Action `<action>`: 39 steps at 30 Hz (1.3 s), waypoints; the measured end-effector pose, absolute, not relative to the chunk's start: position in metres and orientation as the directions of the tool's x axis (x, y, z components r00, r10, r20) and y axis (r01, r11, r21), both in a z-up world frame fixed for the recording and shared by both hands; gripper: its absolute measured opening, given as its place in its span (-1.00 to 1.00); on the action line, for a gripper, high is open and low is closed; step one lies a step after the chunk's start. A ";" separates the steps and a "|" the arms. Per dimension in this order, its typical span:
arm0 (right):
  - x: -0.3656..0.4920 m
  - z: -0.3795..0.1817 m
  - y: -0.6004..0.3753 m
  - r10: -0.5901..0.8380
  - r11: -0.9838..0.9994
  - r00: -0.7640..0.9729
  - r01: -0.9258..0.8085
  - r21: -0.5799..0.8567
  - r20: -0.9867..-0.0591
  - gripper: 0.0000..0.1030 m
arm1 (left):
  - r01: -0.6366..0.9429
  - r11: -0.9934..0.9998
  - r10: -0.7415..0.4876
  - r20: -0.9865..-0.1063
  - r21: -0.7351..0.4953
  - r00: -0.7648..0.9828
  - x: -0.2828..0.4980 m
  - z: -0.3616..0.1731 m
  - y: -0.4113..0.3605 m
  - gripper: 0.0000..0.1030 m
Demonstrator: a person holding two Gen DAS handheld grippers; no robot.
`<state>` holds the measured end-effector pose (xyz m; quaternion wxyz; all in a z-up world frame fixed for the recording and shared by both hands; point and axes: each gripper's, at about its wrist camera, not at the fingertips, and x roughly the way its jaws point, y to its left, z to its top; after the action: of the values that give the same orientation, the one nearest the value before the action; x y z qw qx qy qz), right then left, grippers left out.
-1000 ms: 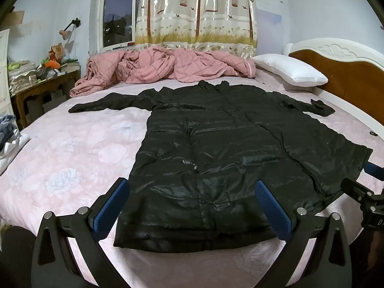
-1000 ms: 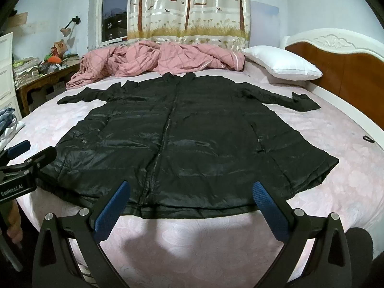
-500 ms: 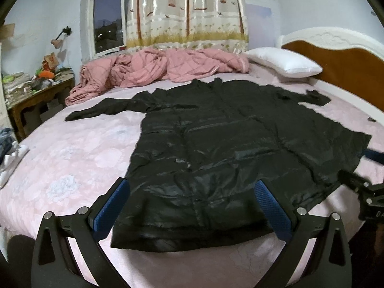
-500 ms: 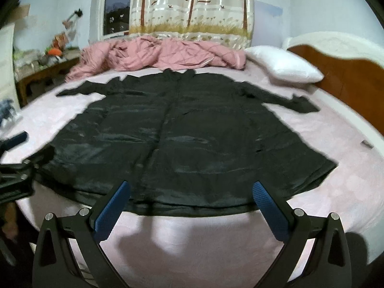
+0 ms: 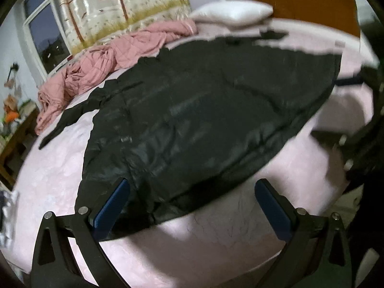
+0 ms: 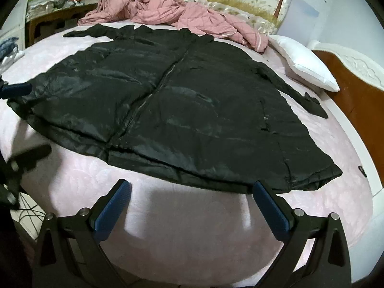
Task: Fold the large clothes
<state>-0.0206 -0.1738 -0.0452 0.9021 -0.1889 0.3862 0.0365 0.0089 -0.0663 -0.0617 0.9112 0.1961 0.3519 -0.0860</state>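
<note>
1. Right gripper (image 6: 190, 206) up close: jaws spread wide, nothing between them, only pink bed sheet (image 6: 182, 235) under the gap. The coat (image 6: 192, 100) starts just past its fingertips, its hem running across in front. Close here and it pinches sheet, not coat.

2. Left gripper (image 5: 192, 206), also gaping wide and empty. Its left blue finger (image 5: 111, 205) overlaps the coat's near corner in the view; whether it touches, I can't tell. This view is smeared, so aim is a guess. A hasty bite could catch only the top layer and leave the lining behind.

3. Just beyond, the coat lies flat and spread, zipper (image 6: 148, 96) running away from the right gripper. The shiny fabric looks slippery to me; a shallow grip may slide out mid-lift.

4. Further out, the right sleeve (image 6: 295, 91) stretches off to the right, the other sleeve (image 5: 69, 117) to the left of the left gripper. Fold the body first and they could trail or bunch.

5. Far end: a pink quilt (image 6: 172, 12) heaped touching or just behind the collar, a pillow (image 6: 307, 64) off right. Fling the hem too far and it lands on that heap, crooked.
</note>
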 end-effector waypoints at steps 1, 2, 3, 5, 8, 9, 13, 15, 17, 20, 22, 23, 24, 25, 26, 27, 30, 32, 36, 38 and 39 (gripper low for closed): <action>-0.023 -0.046 -0.172 -0.089 0.925 0.702 -0.204 -0.320 -0.707 1.00 | 0.287 0.909 -0.007 -0.680 0.301 0.733 0.010 -0.065 -0.067 1.00; -0.023 -0.045 -0.173 -0.099 0.924 0.704 -0.197 -0.328 -0.703 1.00 | 0.278 0.918 -0.009 -0.684 0.283 0.729 0.012 -0.066 -0.066 1.00; -0.021 -0.044 -0.173 -0.115 0.921 0.709 -0.187 -0.342 -0.696 1.00 | 0.266 0.926 -0.012 -0.687 0.266 0.726 0.014 -0.065 -0.064 1.00; -0.020 -0.045 -0.171 -0.166 0.904 0.726 -0.157 -0.397 -0.668 1.00 | 0.244 0.931 0.008 -0.683 0.271 0.730 0.019 -0.066 -0.063 1.00; -0.010 -0.041 -0.168 -0.270 0.867 0.750 -0.083 -0.491 -0.604 1.00 | 0.194 0.941 0.045 -0.670 0.277 0.741 0.029 -0.065 -0.059 1.00; -0.006 -0.038 -0.168 -0.295 0.854 0.755 -0.067 -0.516 -0.585 1.00 | 0.179 0.945 0.052 -0.669 0.272 0.742 0.034 -0.064 -0.056 1.00; -0.003 -0.036 -0.171 -0.362 0.820 0.763 -0.014 -0.573 -0.536 1.00 | 0.131 0.945 0.106 -0.658 0.300 0.745 0.048 -0.063 -0.046 0.99; -0.001 -0.035 -0.176 -0.422 0.786 0.778 0.058 -0.616 -0.465 1.00 | 0.103 0.942 0.138 -0.647 0.321 0.750 0.051 -0.063 -0.038 0.73; 0.004 -0.036 -0.175 -0.469 0.739 0.780 0.090 -0.668 -0.414 0.99 | 0.104 0.941 0.135 -0.637 0.323 0.759 0.052 -0.061 -0.031 0.09; 0.012 -0.026 -0.182 -0.455 0.796 0.759 0.111 -0.596 -0.467 0.75 | 0.066 0.942 0.163 -0.622 0.329 0.766 0.052 -0.058 -0.022 -0.49; 0.016 -0.020 -0.191 -0.424 0.839 0.746 0.110 -0.533 -0.514 -0.14 | 0.036 0.960 0.152 -0.621 0.279 0.769 0.052 -0.053 -0.011 -0.80; 0.018 -0.019 -0.195 -0.411 0.857 0.730 0.105 -0.504 -0.546 -0.64 | 0.026 0.965 0.145 -0.618 0.259 0.772 0.051 -0.050 -0.008 -0.83; 0.020 -0.020 -0.201 -0.401 0.870 0.719 0.105 -0.482 -0.568 -0.69 | 0.008 0.971 0.142 -0.605 0.238 0.784 0.049 -0.044 -0.003 -0.84; 0.018 -0.018 -0.205 -0.374 0.888 0.720 0.097 -0.449 -0.585 -0.72 | -0.004 0.975 0.137 -0.590 0.222 0.796 0.045 -0.038 0.000 -0.85; 0.014 -0.015 -0.208 -0.340 0.905 0.732 0.085 -0.416 -0.591 -0.79 | -0.018 0.977 0.139 -0.568 0.212 0.811 0.041 -0.030 0.004 -0.85; 0.008 -0.011 -0.208 -0.303 0.921 0.749 0.071 -0.383 -0.590 -0.79 | -0.030 0.976 0.147 -0.551 0.215 0.821 0.037 -0.024 0.007 -0.86; -0.010 0.001 -0.204 -0.219 0.948 0.784 0.031 -0.315 -0.581 -0.82 | -0.073 0.972 0.180 -0.509 0.224 0.842 0.024 -0.006 0.017 -0.87; -0.027 0.011 -0.199 -0.161 0.959 0.811 -0.007 -0.284 -0.562 -0.82 | -0.094 0.974 0.188 -0.502 0.207 0.844 0.016 0.003 0.028 -0.87; -0.047 0.016 -0.194 -0.085 0.975 0.810 -0.051 -0.215 -0.580 -0.82 | -0.088 0.972 0.194 -0.535 0.217 0.822 0.003 0.002 0.043 -0.87; -0.049 0.014 -0.194 -0.067 0.979 0.799 -0.064 -0.196 -0.598 -0.82 | -0.079 0.971 0.194 -0.556 0.224 0.808 0.000 -0.005 0.043 -0.87; -0.048 0.014 -0.194 -0.071 0.978 0.796 -0.065 -0.201 -0.602 -0.82 | -0.073 0.973 0.189 -0.568 0.221 0.801 0.000 -0.008 0.043 -0.87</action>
<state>-0.0478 -0.1936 0.0140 0.9416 -0.1060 0.3198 -0.0017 0.0003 0.0435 -0.0080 0.9443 0.0943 0.3075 0.0695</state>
